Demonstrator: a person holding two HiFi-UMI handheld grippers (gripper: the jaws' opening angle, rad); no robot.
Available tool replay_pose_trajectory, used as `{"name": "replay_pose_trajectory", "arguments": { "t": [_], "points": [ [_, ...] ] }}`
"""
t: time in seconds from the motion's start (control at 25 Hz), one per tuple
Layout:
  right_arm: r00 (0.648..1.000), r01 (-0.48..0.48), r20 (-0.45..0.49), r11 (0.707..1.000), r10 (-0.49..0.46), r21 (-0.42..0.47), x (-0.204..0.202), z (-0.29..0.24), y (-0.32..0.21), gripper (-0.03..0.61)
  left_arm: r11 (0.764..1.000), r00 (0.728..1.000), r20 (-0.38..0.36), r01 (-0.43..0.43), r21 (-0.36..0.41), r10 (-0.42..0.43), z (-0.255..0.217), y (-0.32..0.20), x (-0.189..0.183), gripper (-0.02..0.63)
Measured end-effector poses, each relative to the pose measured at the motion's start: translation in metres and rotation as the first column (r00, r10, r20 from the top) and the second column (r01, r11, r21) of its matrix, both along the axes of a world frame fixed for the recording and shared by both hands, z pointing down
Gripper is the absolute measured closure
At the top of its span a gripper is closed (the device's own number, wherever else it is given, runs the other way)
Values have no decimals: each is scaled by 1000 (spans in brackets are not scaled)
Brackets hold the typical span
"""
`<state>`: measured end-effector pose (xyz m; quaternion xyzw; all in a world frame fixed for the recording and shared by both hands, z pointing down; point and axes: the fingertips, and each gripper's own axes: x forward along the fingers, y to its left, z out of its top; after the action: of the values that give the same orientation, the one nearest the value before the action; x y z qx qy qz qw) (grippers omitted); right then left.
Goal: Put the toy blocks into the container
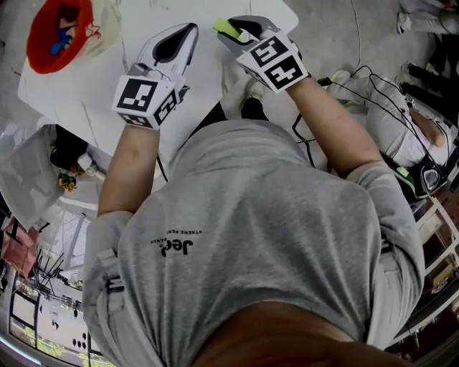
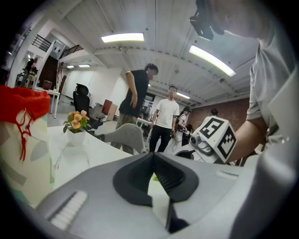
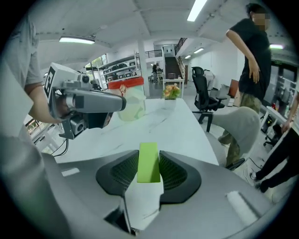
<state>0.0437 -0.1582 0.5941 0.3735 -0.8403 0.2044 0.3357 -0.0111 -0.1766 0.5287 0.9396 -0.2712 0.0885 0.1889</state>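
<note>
The right claw (image 3: 149, 154) pinches a green toy block (image 3: 149, 169); the left claw (image 2: 153, 158), pressed together and empty, hangs near the red-rimmed container (image 1: 39, 54) at the upper left of the white counter (image 1: 143, 21)

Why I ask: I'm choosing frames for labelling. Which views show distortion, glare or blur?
Head view: strong fisheye bending at the edges, even light, green block clear. Left gripper view: dark round vignette, ceiling strip lights blown out, red container close and soft. Right gripper view: same vignette, green block crisp.
</note>
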Motion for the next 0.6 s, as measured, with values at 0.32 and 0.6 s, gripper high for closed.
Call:
{"name": "replay_pose_trajectory", "arguments": {
  "t": [0.32,0.6],
  "points": [
    [998,51,35,991,-55,120,-41,-82,-61,439,994,995,-55,87,67,-83,-58,-37,-51,555],
    [986,138,60,969,-153,206,-103,-139,-109,439,973,980,-67,195,122,-188,-92,-63,-114,555]
  ]
}}
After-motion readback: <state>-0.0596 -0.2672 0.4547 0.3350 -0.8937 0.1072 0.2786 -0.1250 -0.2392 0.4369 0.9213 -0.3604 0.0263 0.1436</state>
